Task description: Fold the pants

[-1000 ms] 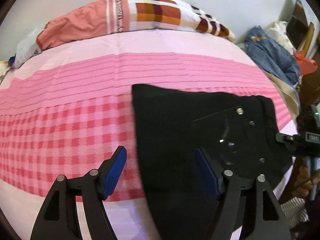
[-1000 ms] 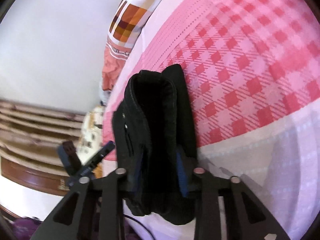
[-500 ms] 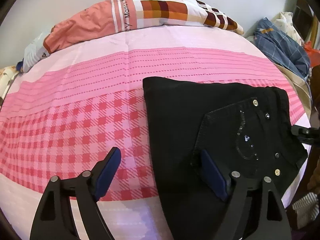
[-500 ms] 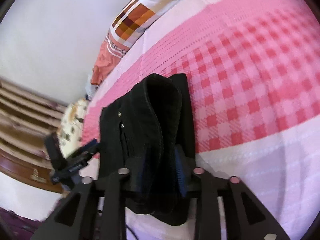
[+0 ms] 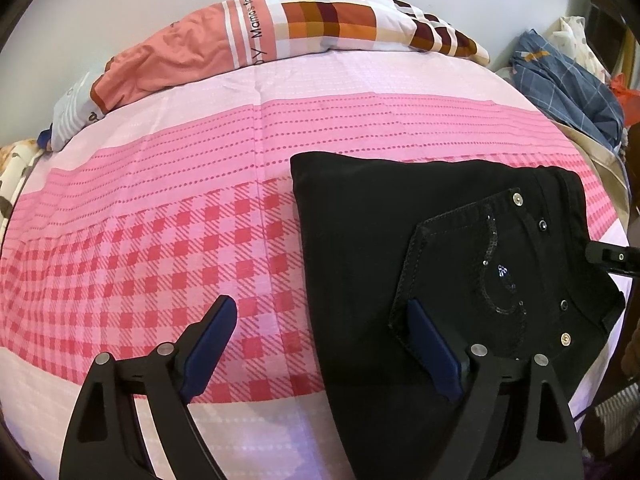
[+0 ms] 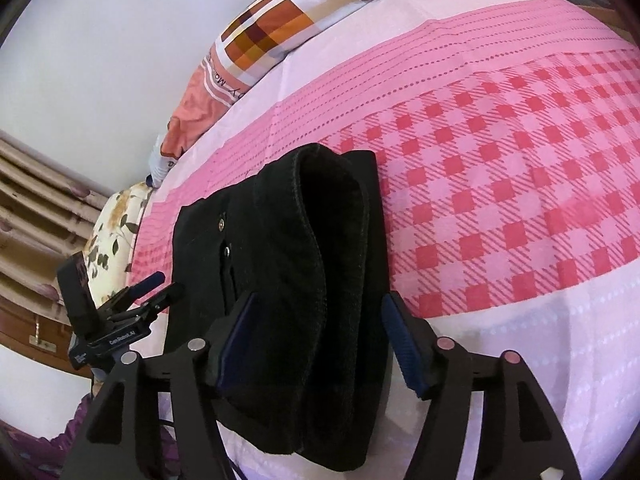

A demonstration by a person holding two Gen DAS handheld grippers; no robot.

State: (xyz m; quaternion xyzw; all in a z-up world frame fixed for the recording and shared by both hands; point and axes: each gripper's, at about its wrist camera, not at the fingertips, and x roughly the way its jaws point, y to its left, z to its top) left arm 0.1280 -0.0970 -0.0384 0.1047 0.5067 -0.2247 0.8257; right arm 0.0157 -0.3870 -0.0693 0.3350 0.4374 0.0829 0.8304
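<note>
Black pants [image 5: 420, 248] lie folded into a compact rectangle on the pink checked bedsheet [image 5: 168, 240], back pocket with studs facing up. My left gripper [image 5: 320, 340] is open above the fold's near-left edge, holding nothing. In the right wrist view the folded pants [image 6: 288, 280] show their stacked layers from the waistband side. My right gripper [image 6: 316, 340] is open, its blue pads spread either side of the bundle's near end. The left gripper also shows at the left in the right wrist view [image 6: 148, 296].
A patchwork pillow [image 5: 304, 28] lies along the bed's far edge against the wall. A pile of blue clothes [image 5: 568, 84] sits off the bed's right side. A floral cushion [image 6: 112, 240] and wooden furniture [image 6: 36, 208] stand beyond the bed's other side.
My right gripper, shut on the folded pants before, has opened and let them go. The pants now rest flat on the sheet. My left gripper stayed open and drew back slightly.
</note>
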